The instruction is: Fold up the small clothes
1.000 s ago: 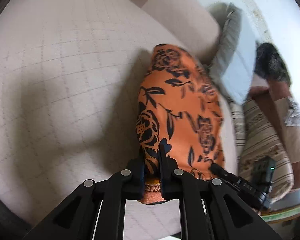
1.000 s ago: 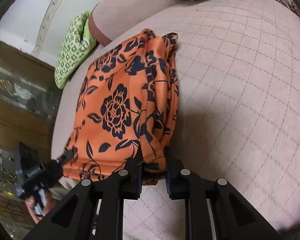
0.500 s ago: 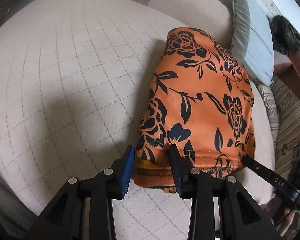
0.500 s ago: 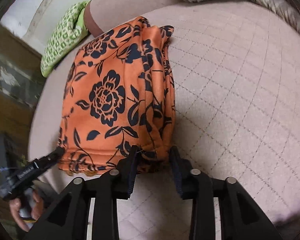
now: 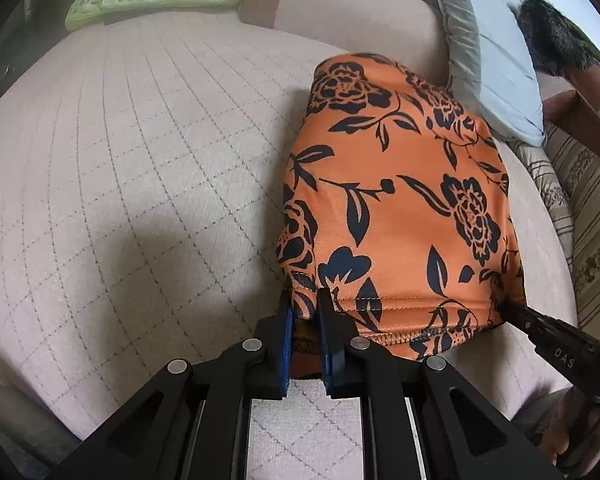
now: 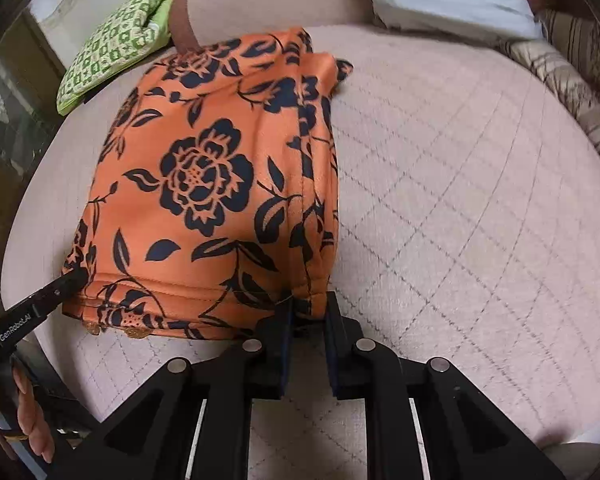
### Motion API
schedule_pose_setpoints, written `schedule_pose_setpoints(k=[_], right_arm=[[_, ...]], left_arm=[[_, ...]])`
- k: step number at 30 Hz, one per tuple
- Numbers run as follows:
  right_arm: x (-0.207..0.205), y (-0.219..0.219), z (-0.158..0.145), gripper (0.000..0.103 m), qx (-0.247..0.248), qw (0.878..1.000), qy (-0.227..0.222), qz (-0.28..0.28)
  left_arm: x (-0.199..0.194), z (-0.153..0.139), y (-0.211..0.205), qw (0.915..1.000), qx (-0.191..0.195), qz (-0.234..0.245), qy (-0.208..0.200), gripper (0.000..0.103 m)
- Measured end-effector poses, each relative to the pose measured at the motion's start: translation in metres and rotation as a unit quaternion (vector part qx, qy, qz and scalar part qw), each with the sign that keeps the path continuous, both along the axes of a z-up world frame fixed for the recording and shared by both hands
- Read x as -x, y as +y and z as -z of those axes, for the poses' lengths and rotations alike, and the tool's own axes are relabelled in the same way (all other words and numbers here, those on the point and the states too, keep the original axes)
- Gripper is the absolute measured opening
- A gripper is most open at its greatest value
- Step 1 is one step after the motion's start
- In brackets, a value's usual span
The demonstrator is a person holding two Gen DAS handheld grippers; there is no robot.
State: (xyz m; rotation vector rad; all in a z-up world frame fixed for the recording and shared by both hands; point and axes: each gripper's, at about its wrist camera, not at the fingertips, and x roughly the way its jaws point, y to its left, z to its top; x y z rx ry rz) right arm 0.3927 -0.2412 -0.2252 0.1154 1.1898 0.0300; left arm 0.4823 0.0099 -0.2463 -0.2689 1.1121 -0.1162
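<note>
On the quilted pink cushion (image 5: 120, 184) lies our orange floral garment (image 5: 400, 208), folded into a compact bundle with its hem toward us. Half a second ago both sets of jaws stood spread around the near corners; now our left gripper (image 5: 304, 320) has narrowed onto the near-left hem corner, and our right gripper (image 6: 308, 316) onto the near-right one, each seemingly pinching cloth again. We judge another fold is coming. A green patterned pillow (image 6: 116, 40) sits far left.
</note>
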Motion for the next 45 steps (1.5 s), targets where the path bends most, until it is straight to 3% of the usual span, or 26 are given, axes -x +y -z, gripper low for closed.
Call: schedule_pose_setpoints(k=[5,9,13,15,17,21,24,27,29,33,35,37,38,39,41,45], right_arm=[[0.008,0.006,-0.013,0.019,0.01,1.0,-0.025,-0.003],[0.014,0.009,-0.029,0.023,0.012,0.999,-0.048,0.001],[0.015,0.011,-0.047,0.049,0.013,0.997,-0.073,0.003],[0.009,0.008,-0.062,0.056,0.003,0.996,-0.092,-0.002],[-0.001,-0.002,-0.073,0.073,-0.024,0.995,-0.099,0.005],[-0.047,-0.018,-0.088,0.074,-0.081,0.993,-0.088,0.009],[-0.1,-0.024,-0.085,0.074,-0.093,0.993,-0.068,-0.01],[-0.138,-0.021,-0.074,0.072,-0.086,0.994,-0.064,-0.019],[-0.163,-0.021,-0.06,0.053,-0.084,0.994,-0.061,-0.016],[-0.192,-0.03,-0.026,0.046,-0.116,0.992,-0.047,-0.001],[-0.197,-0.036,-0.007,0.03,-0.132,0.991,-0.029,0.012],[-0.202,-0.038,0.006,0.022,-0.151,0.988,-0.012,0.007],[-0.202,-0.038,0.006,0.011,-0.145,0.989,-0.015,0.005],[-0.201,-0.037,0.002,0.008,-0.144,0.989,-0.021,0.003],[-0.194,-0.033,-0.012,0.007,-0.13,0.991,-0.041,-0.008],[-0.184,-0.027,-0.024,0.006,-0.083,0.996,-0.04,0.001]], left_arm=[[0.01,-0.014,-0.001,0.9996,-0.015,-0.001,-0.024,0.016],[0.025,-0.04,-0.007,0.9956,-0.043,0.008,-0.083,0.034],[0.032,-0.062,-0.007,0.9926,-0.046,0.007,-0.113,0.051],[0.023,-0.071,-0.002,0.9944,-0.022,0.011,-0.103,0.051],[0.004,-0.081,0.006,0.9966,0.007,0.003,-0.082,0.051],[-0.046,-0.097,0.01,0.9968,0.021,0.029,-0.071,0.052],[-0.094,-0.09,0.005,0.9972,0.029,0.041,-0.055,0.053],[-0.142,-0.072,-0.005,0.9973,0.026,0.058,-0.037,0.053],[-0.173,-0.055,-0.009,0.9968,0.041,0.065,-0.022,0.053],[-0.205,-0.013,0.004,0.9936,0.103,0.041,0.021,0.05],[-0.211,0.0,0.011,0.992,0.118,0.016,0.043,0.044],[-0.216,0.001,0.013,0.9906,0.129,0.018,0.042,0.04],[-0.219,0.001,0.015,0.9902,0.132,0.019,0.041,0.038],[-0.221,0.002,0.017,0.99,0.135,0.018,0.039,0.033],[-0.221,0.006,0.018,0.9917,0.122,0.019,0.038,0.023],[-0.217,0.005,0.013,0.995,0.095,0.022,0.023,0.021]])
